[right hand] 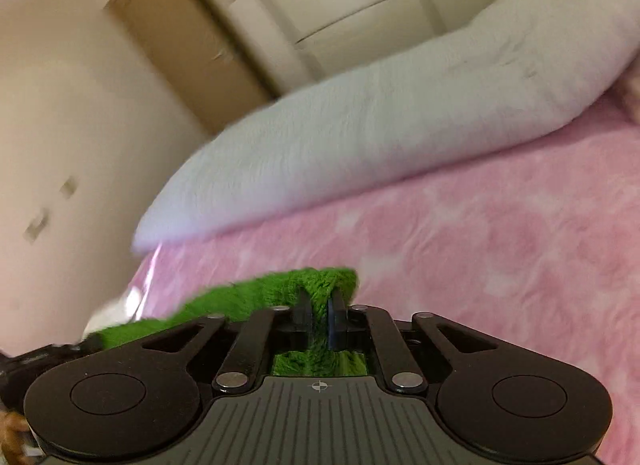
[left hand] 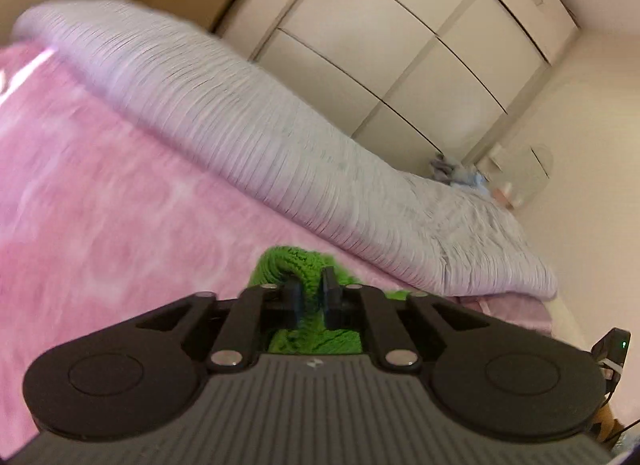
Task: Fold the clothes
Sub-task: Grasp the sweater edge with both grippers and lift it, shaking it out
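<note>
A bright green knitted garment [left hand: 294, 265] is pinched in my left gripper [left hand: 311, 289], whose black fingers are shut on a bunched fold of it above the pink bed cover. In the right wrist view the same green garment [right hand: 256, 297] stretches away to the left from my right gripper [right hand: 320, 305], which is shut on another bunched edge of it. The left gripper's body [right hand: 36, 357] shows dimly at the far end of that stretched edge. Most of the garment hangs hidden below both grippers.
A pink mottled bed cover [left hand: 100, 205] [right hand: 500, 245] lies under the grippers. A rolled pale grey quilt [left hand: 248, 125] [right hand: 360, 137] runs along the far side of the bed. White wardrobe doors [left hand: 400, 45] and a wall stand behind it. A small pile of clothes [left hand: 456, 173] sits at the quilt's end.
</note>
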The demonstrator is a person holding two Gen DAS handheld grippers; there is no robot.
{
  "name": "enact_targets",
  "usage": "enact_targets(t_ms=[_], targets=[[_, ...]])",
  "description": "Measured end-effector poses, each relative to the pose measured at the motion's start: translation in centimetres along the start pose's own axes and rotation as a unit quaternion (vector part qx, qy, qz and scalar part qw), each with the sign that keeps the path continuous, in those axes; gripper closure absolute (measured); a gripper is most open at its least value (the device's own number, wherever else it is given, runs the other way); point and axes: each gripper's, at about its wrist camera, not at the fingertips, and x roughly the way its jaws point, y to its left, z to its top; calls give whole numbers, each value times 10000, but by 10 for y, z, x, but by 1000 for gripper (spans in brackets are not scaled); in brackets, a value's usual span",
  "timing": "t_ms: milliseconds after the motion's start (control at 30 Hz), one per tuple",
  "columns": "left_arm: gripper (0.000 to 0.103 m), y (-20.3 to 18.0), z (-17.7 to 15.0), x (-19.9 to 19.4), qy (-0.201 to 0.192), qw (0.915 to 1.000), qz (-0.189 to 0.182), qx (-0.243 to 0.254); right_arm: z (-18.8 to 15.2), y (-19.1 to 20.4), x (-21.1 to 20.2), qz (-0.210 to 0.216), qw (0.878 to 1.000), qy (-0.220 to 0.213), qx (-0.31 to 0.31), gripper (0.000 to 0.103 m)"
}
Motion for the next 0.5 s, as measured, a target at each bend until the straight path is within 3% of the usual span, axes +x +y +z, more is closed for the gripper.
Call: enact_targets(t_ms=[33,67,100,233,400,500], targets=[[74,-5,9,8,-4,9999,99,137,3,-3,1,-384,9993,3,24,71],[74,-6,12,14,2,9992,290,276,3,-6,0,-758,9971,-51,70,62],[74,-7,11,18,87,9982,413,435,0,-10,-4,-941,9954,-130,139,62],[73,0,-30,20,786,9907,589,942,-40,-15,-18,-854,9961,165,119,62],[73,9,-124,10,2012,9610,954,1641,-116,8,-15,-1132,9870,998,-552,62],[73,21,-163,-3,2440,9497,1063,1649,-162,23,-10,-1279,9766,1465,-920,62]])
